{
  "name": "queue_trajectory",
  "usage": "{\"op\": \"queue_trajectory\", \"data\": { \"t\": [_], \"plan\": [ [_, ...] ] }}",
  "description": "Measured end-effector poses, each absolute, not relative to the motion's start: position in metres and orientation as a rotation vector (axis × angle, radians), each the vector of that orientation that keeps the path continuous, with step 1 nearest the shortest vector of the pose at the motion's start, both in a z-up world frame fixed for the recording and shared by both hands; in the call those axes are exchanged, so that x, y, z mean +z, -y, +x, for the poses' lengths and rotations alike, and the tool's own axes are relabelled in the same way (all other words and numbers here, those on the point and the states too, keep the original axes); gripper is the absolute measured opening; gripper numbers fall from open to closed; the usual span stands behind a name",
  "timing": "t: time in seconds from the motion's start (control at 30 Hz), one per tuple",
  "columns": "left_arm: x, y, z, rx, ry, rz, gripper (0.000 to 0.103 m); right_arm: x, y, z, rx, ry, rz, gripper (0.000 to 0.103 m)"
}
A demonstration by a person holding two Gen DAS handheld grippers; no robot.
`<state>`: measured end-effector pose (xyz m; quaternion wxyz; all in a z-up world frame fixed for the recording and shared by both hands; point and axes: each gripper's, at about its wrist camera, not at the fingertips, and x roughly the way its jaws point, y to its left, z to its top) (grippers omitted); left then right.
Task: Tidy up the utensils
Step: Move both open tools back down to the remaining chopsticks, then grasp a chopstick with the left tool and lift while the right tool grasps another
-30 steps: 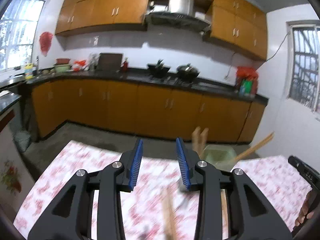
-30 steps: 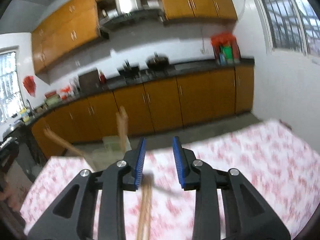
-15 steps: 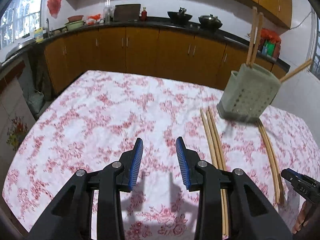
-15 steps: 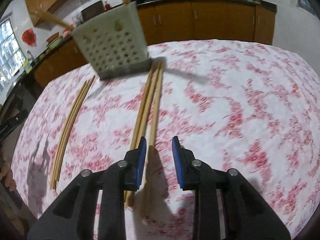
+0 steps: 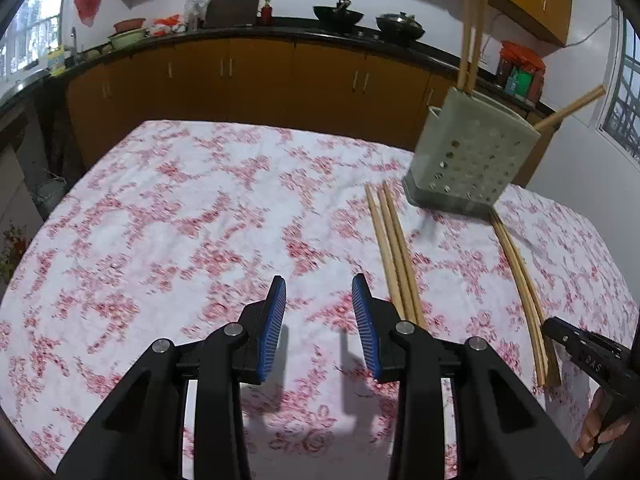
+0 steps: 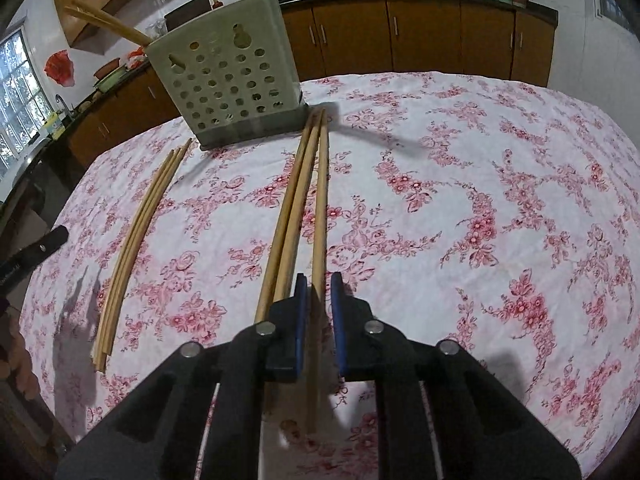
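A pale green perforated holder (image 6: 228, 76) stands on the floral tablecloth (image 6: 480, 200) with a few chopsticks (image 6: 104, 24) in it. In front of it lie three chopsticks; my right gripper (image 6: 319, 280) straddles the rightmost chopstick (image 6: 320, 200). Its jaws are closing, and a thin gap shows on each side of the stick, which lies flat. The other two chopsticks (image 6: 288, 216) lie just left of the jaws. A second bundle (image 6: 136, 232) lies farther left. My left gripper (image 5: 319, 284) hovers open over bare cloth, left of the three chopsticks (image 5: 394, 252), with nothing between its fingers. The holder (image 5: 468, 160) stands beyond.
The second chopstick bundle (image 5: 520, 280) lies at the right in the left wrist view, with the right gripper's black body (image 5: 580, 352) and fingers of a hand beside it. Brown kitchen cabinets (image 5: 260, 80) and a dark counter run behind the table. The table's far edge is close behind the holder.
Both grippers came down from facing the cabinets to low over the table. The right jaws narrowed around the rightmost chopstick. The left jaws kept their width.
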<state>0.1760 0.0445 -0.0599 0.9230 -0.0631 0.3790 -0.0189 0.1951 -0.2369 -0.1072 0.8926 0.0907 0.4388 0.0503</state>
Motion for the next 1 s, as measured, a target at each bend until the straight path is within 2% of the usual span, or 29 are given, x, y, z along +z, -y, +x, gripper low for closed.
{"op": "queue_trajectory", "data": {
  "t": [0.17, 0.23, 0.3, 0.57, 1.0],
  "plan": [
    [-0.067, -0.035, 0.177, -0.08, -0.805, -0.137, 0.036, -0.107, 0.233, 0.195, 0.1, -0.913, 0.159, 0.013],
    [-0.069, -0.032, 0.177, -0.096, -0.814, -0.142, 0.036, -0.107, 0.232, 0.195, 0.087, -0.905, 0.134, 0.008],
    [-0.072, -0.028, 0.176, -0.117, -0.825, -0.144, 0.035, -0.108, 0.235, 0.196, 0.079, -0.904, 0.152, 0.008],
    [-0.084, -0.012, 0.172, -0.185, -0.868, -0.129, 0.022, -0.108, 0.239, 0.195, 0.066, -0.899, 0.155, 0.008],
    [-0.094, 0.004, 0.163, -0.23, -0.903, -0.079, 0.015, -0.108, 0.239, 0.196, 0.068, -0.9, 0.151, 0.008]
  ]
}}
